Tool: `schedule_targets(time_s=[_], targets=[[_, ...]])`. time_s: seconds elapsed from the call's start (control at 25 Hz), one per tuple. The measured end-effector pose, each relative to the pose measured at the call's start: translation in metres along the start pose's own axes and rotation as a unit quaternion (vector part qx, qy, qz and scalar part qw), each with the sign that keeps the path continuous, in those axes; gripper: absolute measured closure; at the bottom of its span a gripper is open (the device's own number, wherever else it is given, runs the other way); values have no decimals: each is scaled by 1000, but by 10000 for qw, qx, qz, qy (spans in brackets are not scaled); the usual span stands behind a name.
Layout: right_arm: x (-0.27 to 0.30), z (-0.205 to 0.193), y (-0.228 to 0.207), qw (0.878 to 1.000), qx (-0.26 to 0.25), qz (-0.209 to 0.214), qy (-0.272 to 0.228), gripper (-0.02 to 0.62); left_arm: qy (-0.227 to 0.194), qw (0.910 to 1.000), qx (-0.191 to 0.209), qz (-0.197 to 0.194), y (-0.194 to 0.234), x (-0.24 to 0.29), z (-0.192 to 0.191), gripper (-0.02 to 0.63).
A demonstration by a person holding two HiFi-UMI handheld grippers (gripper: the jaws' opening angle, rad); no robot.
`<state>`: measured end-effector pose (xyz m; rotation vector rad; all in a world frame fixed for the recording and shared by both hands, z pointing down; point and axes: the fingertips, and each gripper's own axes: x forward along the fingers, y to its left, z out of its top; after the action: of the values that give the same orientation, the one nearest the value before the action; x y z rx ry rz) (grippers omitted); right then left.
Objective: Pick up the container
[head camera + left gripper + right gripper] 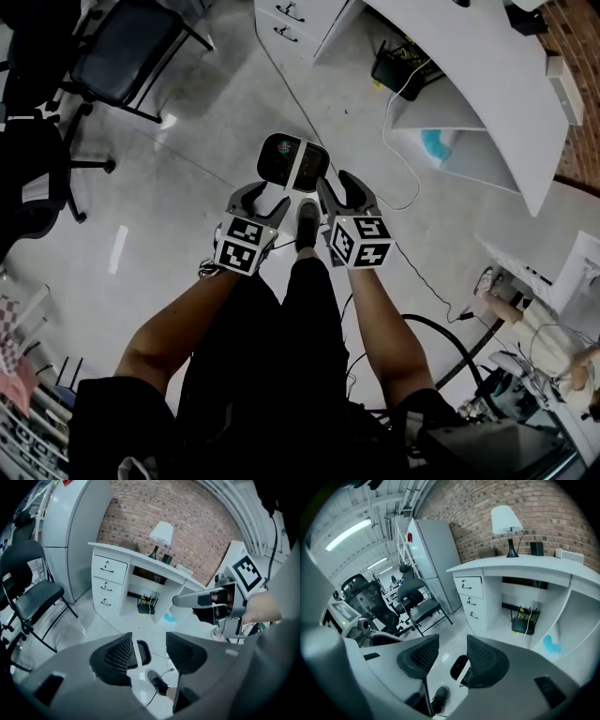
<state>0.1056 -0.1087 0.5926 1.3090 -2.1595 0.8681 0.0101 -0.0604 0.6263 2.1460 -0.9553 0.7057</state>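
**An office workroom backed by a brick wall**

A curved white bench stands against a red brick wall. It has a stack of three drawers at one end and a white-shaded lamp on top. In its open bay sits a black router-like box with cables plugged in. Black office chairs stand on a pale, glossy floor, where loose cables trail. A tall pale cabinet stands beside the bench. Long tube lights run along the ceiling above more seats and equipment further back.
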Motion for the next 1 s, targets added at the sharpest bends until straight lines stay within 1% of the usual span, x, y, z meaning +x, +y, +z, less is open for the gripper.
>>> schedule_targets(time_s=[0.2,0.44,0.52,0.64,0.76,0.84,0.88,0.92,1.0], targets=[[37,-32,-26,9991,38,262,317,437,255,9995,-76,189,-5,55,-31,379],[71,-61,-51,9972,-113,484,550,436,461,9979,-211,401,6,109,-65,379],[81,-70,-60,9959,-334,548,633,433,533,9973,-269,425,10,126,-75,379],[97,-85,-70,9886,-1035,724,826,416,677,9961,-336,456,20,152,-91,379],[116,-101,-73,9744,-1746,978,1023,408,864,9943,-327,533,33,172,-107,379],[128,-109,-69,9589,-2301,1209,1138,407,871,9932,-450,623,44,180,-115,379],[133,-112,-67,9480,-2634,1329,1199,407,885,9924,-535,672,48,184,-119,379],[138,-117,-67,9346,-2992,1451,1267,405,911,9914,-608,712,52,189,-122,379],[148,-128,-66,9019,-3701,1720,1416,403,953,9904,-667,752,54,199,-130,379]])
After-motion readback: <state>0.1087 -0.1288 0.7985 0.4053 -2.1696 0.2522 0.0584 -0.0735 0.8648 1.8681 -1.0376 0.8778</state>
